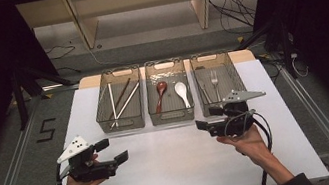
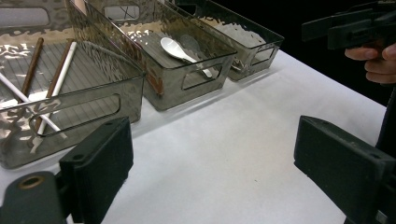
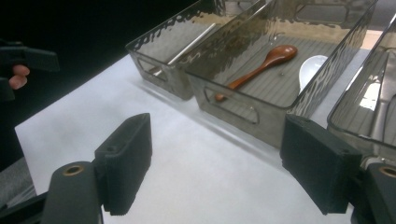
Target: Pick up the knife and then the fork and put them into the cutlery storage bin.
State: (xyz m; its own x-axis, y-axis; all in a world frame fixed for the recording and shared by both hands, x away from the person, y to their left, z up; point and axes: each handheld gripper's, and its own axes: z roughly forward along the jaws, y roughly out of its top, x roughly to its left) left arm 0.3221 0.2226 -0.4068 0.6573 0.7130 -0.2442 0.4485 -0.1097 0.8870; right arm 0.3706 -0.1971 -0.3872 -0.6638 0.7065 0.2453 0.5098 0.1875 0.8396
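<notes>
Three smoky clear bins stand in a row at the back of the white table [image 1: 175,167]. The left bin [image 1: 123,128] holds white and brown chopsticks [image 1: 112,103]. In the middle bin [image 1: 173,120] lie a brown wooden spoon [image 1: 161,93] and a white spoon [image 1: 181,92]. A fork [image 1: 214,81] rests in the right bin [image 1: 214,55]. My left gripper [image 1: 111,150] hovers over the front left of the table, open and empty [image 2: 212,126]. My right gripper [image 1: 209,118] is just in front of the right bin, open with nothing between its pads [image 3: 217,121].
Dark stands and black curtains flank the table. A wooden shelf frame [image 1: 138,5] and loose cables [image 1: 235,9] lie beyond it on the floor. A black "5" mark [image 1: 46,130] sits on the floor at the left, beside a metal rail [image 1: 10,184].
</notes>
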